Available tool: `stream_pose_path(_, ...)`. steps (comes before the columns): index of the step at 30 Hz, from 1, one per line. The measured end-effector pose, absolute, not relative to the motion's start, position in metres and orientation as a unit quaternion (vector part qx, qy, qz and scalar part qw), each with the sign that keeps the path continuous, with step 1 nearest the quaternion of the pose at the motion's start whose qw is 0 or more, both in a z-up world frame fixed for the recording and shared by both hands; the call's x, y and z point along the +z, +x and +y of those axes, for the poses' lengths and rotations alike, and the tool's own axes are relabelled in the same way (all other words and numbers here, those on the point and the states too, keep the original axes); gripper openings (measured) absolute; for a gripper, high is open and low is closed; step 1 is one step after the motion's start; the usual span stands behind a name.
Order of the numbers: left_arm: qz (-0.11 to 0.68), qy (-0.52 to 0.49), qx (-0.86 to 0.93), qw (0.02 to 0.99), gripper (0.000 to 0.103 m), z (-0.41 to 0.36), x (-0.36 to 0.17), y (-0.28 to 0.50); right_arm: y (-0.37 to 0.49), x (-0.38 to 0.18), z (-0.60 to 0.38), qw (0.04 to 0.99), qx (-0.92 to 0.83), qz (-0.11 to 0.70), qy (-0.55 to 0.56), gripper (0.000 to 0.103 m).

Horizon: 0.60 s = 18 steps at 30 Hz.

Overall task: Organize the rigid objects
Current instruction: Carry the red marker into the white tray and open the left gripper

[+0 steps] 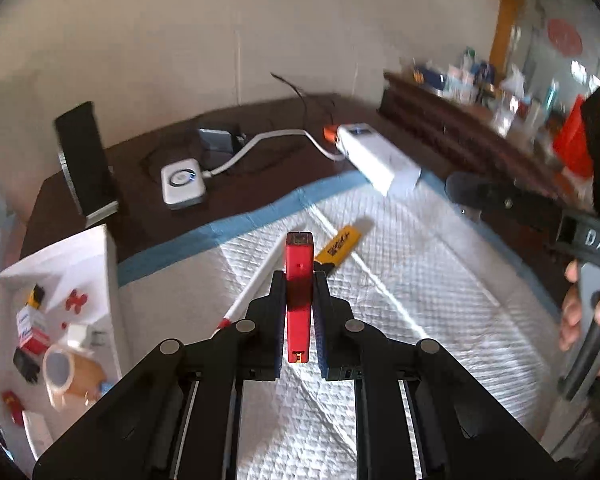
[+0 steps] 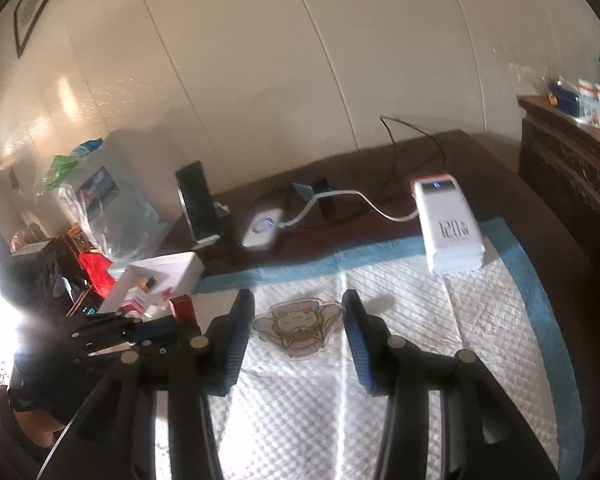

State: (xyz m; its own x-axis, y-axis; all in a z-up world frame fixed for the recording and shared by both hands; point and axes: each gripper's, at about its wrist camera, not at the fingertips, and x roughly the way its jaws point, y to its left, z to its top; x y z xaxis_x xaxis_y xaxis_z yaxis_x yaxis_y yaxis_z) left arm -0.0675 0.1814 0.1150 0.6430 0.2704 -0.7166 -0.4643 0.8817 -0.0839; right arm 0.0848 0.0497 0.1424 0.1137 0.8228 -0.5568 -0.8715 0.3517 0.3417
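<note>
Red plastic fills the left gripper (image 1: 299, 280): a slim red lighter (image 1: 299, 280) is clamped between its blue-padded jaws, standing upright along the fingers, its metal top above the fingertips and its base low between them. It is lifted clear of the white quilted pad (image 1: 420, 300) with the blue border. Beneath it on the pad lie a yellow lighter (image 1: 340, 246) with black print, just beyond the right fingertip, and a thin white stick (image 1: 256, 284) with a red end running out to the left.

Left of the pad stands an open white box (image 1: 80, 256) holding a roll of tape (image 1: 70, 374) and several small red, white and black items. Behind the pad, on the dark brown table (image 1: 260, 196), sit a white power bank (image 1: 374, 156), partly overlapping the pad's blue edge, a small white device with a glowing ring (image 1: 182, 184) joined to it by a white cable (image 1: 260, 146), and an upright black phone (image 1: 84, 160).

In the right wrist view, the right gripper (image 2: 298, 324) has its jaws partly apart, and nothing sits between them. It hangs above a cartoon sticker (image 2: 298, 324) lying flat on the pad. The left gripper, with the red lighter, shows at the left edge. A hand (image 1: 580, 312) grips the right tool's handle.
</note>
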Motion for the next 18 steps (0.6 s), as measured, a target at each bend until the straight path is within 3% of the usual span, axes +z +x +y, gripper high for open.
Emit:
stream_pose_path(6, 0.304, -0.173, 0.230, 0.908, 0.012, 0.185, 0.146, -0.122, 0.049, 0.165, 0.054, 0.746, 0.584, 0.319, -0.035, 0.045)
stream_pose_path(18, 0.230, -0.150, 0.303, 0.912, 0.012, 0.200, 0.200, -0.231, -0.024, 0.193, 0.086, 0.736, 0.616, 0.280, -0.032, 0.045)
